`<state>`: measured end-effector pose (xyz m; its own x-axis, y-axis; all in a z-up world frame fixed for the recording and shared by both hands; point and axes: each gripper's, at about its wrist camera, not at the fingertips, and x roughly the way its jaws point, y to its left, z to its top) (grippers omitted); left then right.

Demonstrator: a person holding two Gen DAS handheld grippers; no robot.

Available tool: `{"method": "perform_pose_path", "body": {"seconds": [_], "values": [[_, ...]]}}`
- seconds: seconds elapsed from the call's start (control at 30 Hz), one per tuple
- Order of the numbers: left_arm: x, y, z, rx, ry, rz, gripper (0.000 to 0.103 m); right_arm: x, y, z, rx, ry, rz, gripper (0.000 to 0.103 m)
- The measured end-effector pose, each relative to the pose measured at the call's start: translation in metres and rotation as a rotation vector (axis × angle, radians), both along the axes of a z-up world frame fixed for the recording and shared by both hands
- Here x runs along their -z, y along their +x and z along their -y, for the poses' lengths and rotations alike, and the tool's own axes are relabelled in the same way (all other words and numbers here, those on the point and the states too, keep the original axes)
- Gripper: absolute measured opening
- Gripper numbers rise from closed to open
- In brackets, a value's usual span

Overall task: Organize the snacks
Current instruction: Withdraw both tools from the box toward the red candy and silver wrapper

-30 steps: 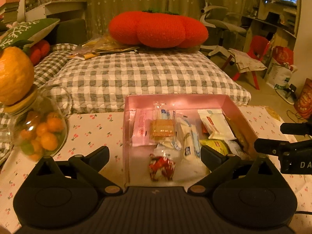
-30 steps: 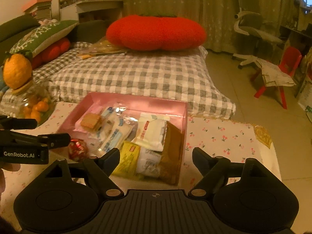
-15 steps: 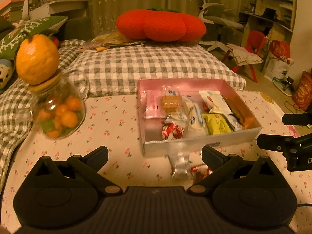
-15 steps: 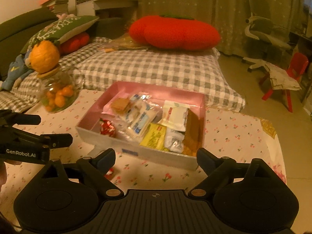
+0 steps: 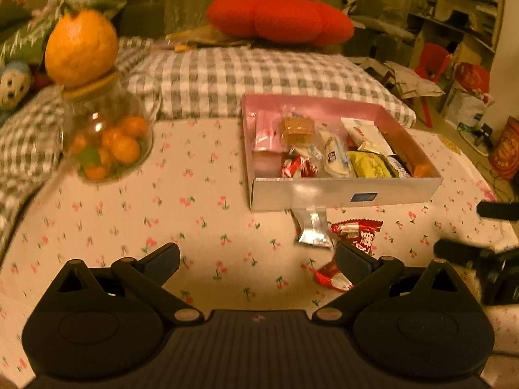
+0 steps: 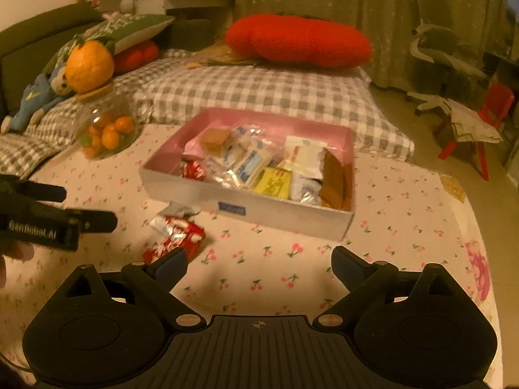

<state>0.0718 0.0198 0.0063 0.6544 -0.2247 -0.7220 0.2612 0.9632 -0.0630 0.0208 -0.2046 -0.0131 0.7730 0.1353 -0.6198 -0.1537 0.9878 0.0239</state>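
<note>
A pink-lined box [image 5: 343, 194] [image 6: 246, 206] holding several wrapped snacks sits on the cherry-print cloth. In front of it lie loose snacks: a silver wrapper [image 5: 313, 228] [image 6: 176, 210], a red packet [image 5: 360, 230] [image 6: 181, 230] and a small red candy [image 5: 331, 278] [image 6: 152, 253]. My left gripper [image 5: 258, 261] is open and empty, its right finger by the red candy. My right gripper [image 6: 259, 264] is open and empty, its left finger beside the red packet. The left gripper also shows at the left edge of the right wrist view [image 6: 65, 214].
A glass jar of small oranges [image 5: 103, 142] [image 6: 107, 129] with an orange lid stands left of the box. Behind the table is a checked mattress [image 5: 259, 74] with a red cushion [image 5: 279, 19]. A red chair [image 6: 480, 123] stands on the floor to the right.
Both grippers have pulled back and away from the box, bringing the loose snacks in front of it into view. Both stay open and empty.
</note>
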Motion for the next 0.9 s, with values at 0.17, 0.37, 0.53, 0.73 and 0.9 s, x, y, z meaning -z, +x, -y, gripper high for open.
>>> {"method": "perform_pose_path", "body": {"seconds": [0.17,0.37,0.53,0.73,0.9], "values": [[0.007,0.004,-0.002,-0.024,0.030,-0.019,0.102,0.012,-0.001,-0.015,-0.067,0.019,-0.010,0.097],[0.017,0.011,-0.013,-0.102,0.072,-0.080,0.102,0.020,0.009,-0.032,-0.118,0.099,-0.038,0.097],[0.019,0.014,-0.022,-0.132,0.062,-0.098,0.102,0.028,0.023,-0.042,-0.102,0.135,-0.076,0.095],[0.019,0.017,-0.021,-0.130,0.061,-0.104,0.102,0.035,0.038,-0.047,-0.086,0.184,-0.112,0.081],[0.020,0.019,-0.017,-0.117,0.056,-0.090,0.102,0.041,0.045,-0.046,-0.096,0.222,-0.156,0.032]]}}
